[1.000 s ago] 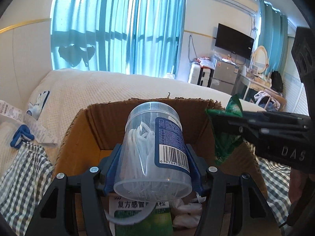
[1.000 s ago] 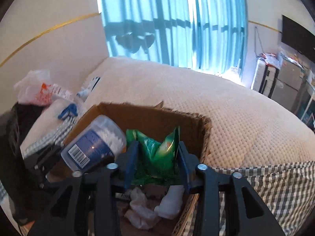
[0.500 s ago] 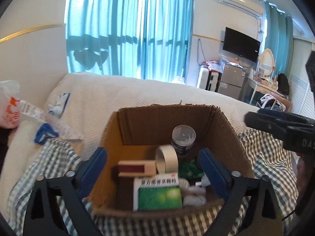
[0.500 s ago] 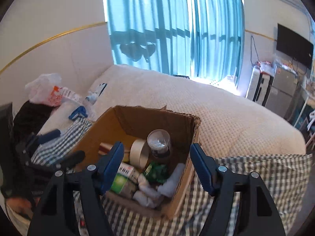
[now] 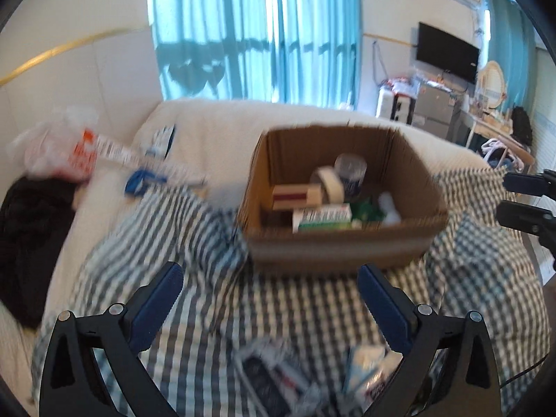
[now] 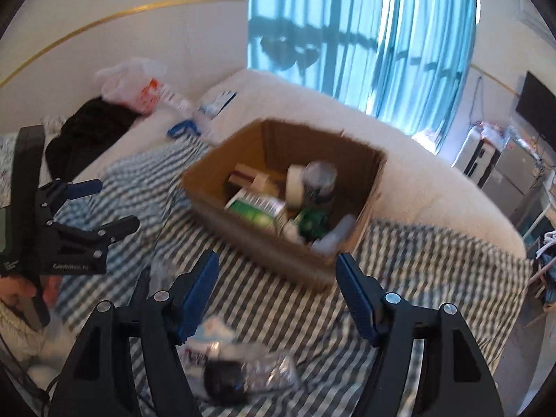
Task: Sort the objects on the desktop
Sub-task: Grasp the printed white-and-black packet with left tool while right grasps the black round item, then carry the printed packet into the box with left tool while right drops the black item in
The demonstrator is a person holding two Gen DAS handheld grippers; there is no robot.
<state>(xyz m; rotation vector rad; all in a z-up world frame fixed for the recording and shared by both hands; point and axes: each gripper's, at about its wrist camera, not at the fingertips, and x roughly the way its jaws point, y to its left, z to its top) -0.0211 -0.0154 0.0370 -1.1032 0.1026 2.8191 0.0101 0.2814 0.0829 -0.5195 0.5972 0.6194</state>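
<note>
A brown cardboard box [image 5: 333,243] [image 6: 243,243] stands on a checked cloth on the bed. In it are a clear swab jar [image 5: 351,173] [image 6: 319,180], a tape roll [image 5: 328,182] [image 6: 295,184], a green medicine box [image 5: 321,219] [image 6: 257,212], a green packet [image 5: 365,208] [image 6: 312,222] and a small wooden box [image 5: 295,196]. My left gripper [image 5: 269,297] [image 6: 104,205] is open and empty, back from the box. My right gripper [image 6: 278,292] [image 5: 510,194] is open and empty. Loose packets [image 5: 365,371] [image 6: 243,371] lie on the cloth near both.
A white plastic bag [image 5: 62,142] [image 6: 132,83], a dark garment [image 5: 27,236] [image 6: 87,132] and a blue clip [image 5: 139,179] [image 6: 182,128] lie at the left. Blue curtains, a TV [image 5: 446,55] and furniture stand beyond the bed.
Both grippers opened and dropped the swab jar and the green packet into the box, then drew back and up from it. Loose packets on the cloth have come into view.
</note>
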